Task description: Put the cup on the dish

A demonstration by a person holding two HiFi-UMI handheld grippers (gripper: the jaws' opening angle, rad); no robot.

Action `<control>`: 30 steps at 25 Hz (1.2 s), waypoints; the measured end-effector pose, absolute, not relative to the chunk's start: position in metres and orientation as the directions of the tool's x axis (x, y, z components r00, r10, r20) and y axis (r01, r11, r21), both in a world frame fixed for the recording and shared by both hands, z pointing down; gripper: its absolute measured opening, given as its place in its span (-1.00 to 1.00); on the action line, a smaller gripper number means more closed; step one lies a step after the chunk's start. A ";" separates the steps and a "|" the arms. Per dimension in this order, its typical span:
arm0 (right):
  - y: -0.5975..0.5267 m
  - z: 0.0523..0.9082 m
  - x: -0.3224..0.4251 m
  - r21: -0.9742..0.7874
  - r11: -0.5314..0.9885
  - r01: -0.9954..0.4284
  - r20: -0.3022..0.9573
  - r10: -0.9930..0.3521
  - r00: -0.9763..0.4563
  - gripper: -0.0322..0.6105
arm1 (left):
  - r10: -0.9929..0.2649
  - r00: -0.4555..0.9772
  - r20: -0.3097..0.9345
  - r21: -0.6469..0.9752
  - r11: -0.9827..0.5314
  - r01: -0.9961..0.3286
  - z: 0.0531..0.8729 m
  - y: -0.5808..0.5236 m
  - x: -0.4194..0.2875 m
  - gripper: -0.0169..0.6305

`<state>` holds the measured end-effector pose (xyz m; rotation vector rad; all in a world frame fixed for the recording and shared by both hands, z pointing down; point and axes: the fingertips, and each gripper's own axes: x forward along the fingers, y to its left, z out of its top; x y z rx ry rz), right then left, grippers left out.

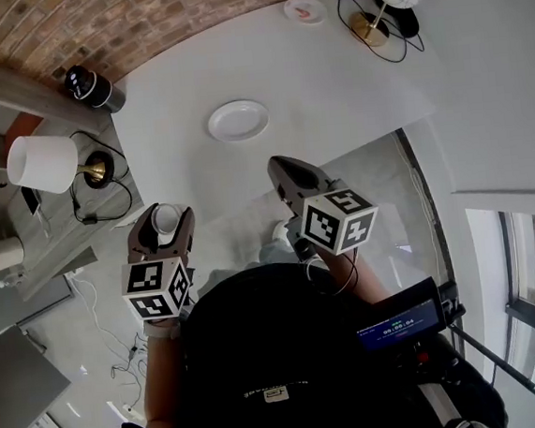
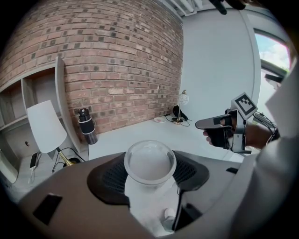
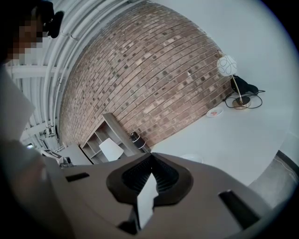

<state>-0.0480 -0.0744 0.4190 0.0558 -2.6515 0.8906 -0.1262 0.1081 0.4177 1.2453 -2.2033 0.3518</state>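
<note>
While the left gripper (image 1: 162, 220) clamps the white cup (image 2: 149, 161) by its sides between widely spread jaws, mouth up, the right gripper (image 3: 150, 158) has its jaws pressed together with nothing between them. Both grippers are at the near edge of the white table (image 1: 330, 80). The dish (image 1: 238, 120) lies farther in on the table, well apart from the cup.

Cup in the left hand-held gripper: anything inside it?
Nothing visible; the cup looks empty to its pale bottom. Its lower outside is covered by the left hand-held gripper.
</note>
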 end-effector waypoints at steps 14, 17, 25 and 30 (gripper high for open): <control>-0.107 0.431 -0.039 -0.586 0.794 -0.163 0.356 0.072 -0.932 -0.89 | -0.688 -0.386 0.615 0.035 0.512 -0.858 0.422 0.068 -0.127 -0.10; -0.106 0.432 -0.037 -0.581 0.795 -0.172 0.364 0.065 -0.929 -0.89 | -0.695 -0.366 0.619 0.036 0.491 -0.871 0.428 0.062 -0.129 -0.10; -0.110 0.432 -0.034 -0.623 0.742 -0.249 0.378 0.007 -0.926 -0.89 | -0.725 -0.286 0.627 0.034 0.392 -0.919 0.436 0.038 -0.146 -0.10; -0.115 0.429 -0.037 -0.605 0.738 -0.300 0.397 -0.047 -0.917 -0.89 | -0.749 -0.228 0.622 0.035 0.318 -0.947 0.439 0.017 -0.162 -0.10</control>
